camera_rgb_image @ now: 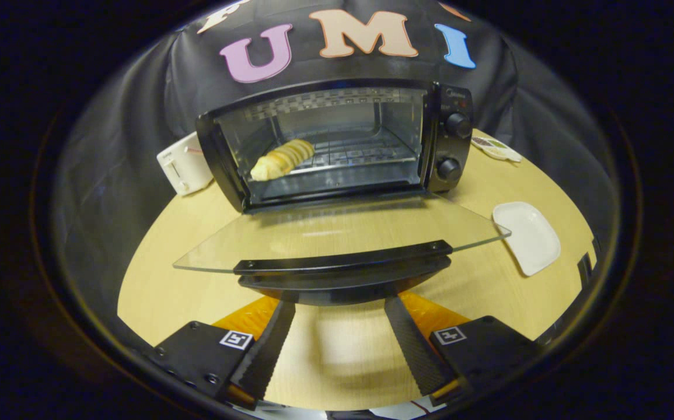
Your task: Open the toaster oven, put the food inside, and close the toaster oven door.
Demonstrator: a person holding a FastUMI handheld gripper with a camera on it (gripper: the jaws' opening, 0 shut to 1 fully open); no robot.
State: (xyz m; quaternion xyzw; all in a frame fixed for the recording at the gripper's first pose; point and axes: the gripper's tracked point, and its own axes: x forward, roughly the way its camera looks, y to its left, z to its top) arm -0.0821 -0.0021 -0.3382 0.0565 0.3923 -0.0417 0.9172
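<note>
A black toaster oven [337, 140] stands on the wooden table with its glass door [342, 233] folded down flat toward me. A pale spiral pastry [282, 159] lies on the wire rack inside, toward the left wall. The door's black handle [342, 271] runs across just ahead of my fingertips. My gripper [339, 306] is open, its two dark ribbed fingers [269, 344] spread wide below the handle, their tips tucked just under its lower edge. Nothing is held between them.
A white square plate [527, 236] lies empty on the table right of the door. A white toaster [184, 163] sits left of the oven. A small card [497, 149] lies behind the oven's right side. Two knobs [456, 125] face front.
</note>
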